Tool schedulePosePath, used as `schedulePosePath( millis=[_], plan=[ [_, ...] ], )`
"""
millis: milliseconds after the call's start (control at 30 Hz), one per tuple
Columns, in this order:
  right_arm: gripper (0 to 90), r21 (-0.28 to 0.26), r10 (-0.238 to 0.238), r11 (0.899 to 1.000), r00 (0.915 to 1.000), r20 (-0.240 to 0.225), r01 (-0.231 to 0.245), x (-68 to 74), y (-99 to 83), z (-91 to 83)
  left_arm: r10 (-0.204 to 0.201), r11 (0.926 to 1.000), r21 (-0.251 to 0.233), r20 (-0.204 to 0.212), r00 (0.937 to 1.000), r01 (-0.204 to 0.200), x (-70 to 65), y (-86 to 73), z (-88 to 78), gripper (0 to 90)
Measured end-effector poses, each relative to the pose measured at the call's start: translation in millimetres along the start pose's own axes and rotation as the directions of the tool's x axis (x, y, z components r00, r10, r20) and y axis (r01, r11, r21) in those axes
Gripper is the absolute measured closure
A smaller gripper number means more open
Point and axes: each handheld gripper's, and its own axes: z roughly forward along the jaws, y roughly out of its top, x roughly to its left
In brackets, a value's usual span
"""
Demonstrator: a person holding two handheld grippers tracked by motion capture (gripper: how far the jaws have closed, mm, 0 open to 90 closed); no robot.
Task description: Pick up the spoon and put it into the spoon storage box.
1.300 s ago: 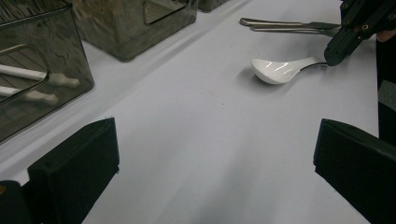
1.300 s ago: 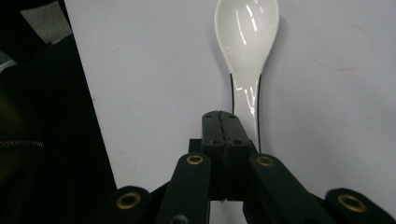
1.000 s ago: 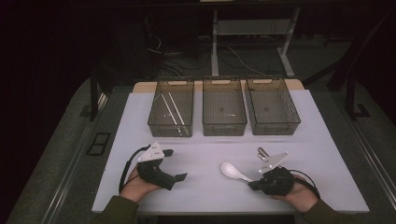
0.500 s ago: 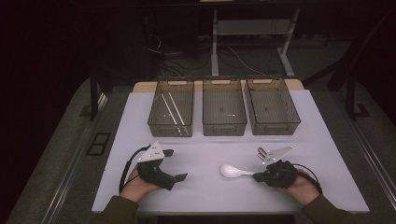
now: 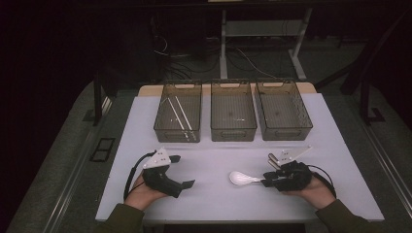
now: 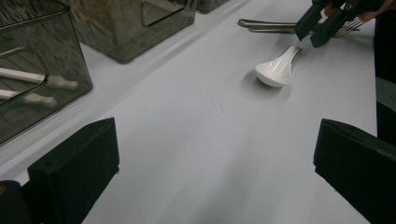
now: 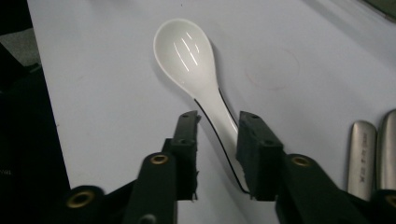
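Note:
A white ceramic spoon (image 5: 241, 178) (image 6: 276, 71) (image 7: 187, 56) lies bowl-up on the white table (image 5: 218, 160), its handle pointing at my right gripper (image 5: 266, 179) (image 7: 217, 126). That gripper's jaws have just been opening and now stand a little apart around the handle. A gap shows on one side, so they no longer pinch it. My left gripper (image 5: 183, 171) (image 6: 210, 154) rests at the table's front left, open wide with nothing between its jaws. The right gripper (image 6: 317, 28) appears beyond the spoon in the left gripper view.
Three clear bins stand in a row at the back: the left bin (image 5: 178, 116) holds white sticks, then the middle bin (image 5: 233, 114) and right bin (image 5: 284, 114). Metal cutlery (image 7: 373, 154) (image 6: 266, 25) lies beside the right gripper.
The right hand has shifted slightly by the spoon's handle. The spoon lies in about the same spot, and the left hand has not moved.

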Motion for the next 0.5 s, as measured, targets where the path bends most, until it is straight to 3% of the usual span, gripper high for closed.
schedulePosePath(
  millis=[200, 500],
  plan=[
    [51.7, -0.027, 0.003, 1.0, 0.9996, -0.029, -0.004, -4.7, 14.3, 6.4, -0.005, 1.0, -0.003, 0.001, 1.0, 0.005, -0.6, 0.0, 0.6, 0.0],
    [46.7, -0.024, -0.024, 0.999, 0.9976, -0.065, 0.022, -8.2, 33.7, 25.5, -0.004, 1.0, 0.001, -0.001, 1.0, 0.004, 0.1, 0.3, 0.7, 0.0]
  ],
)
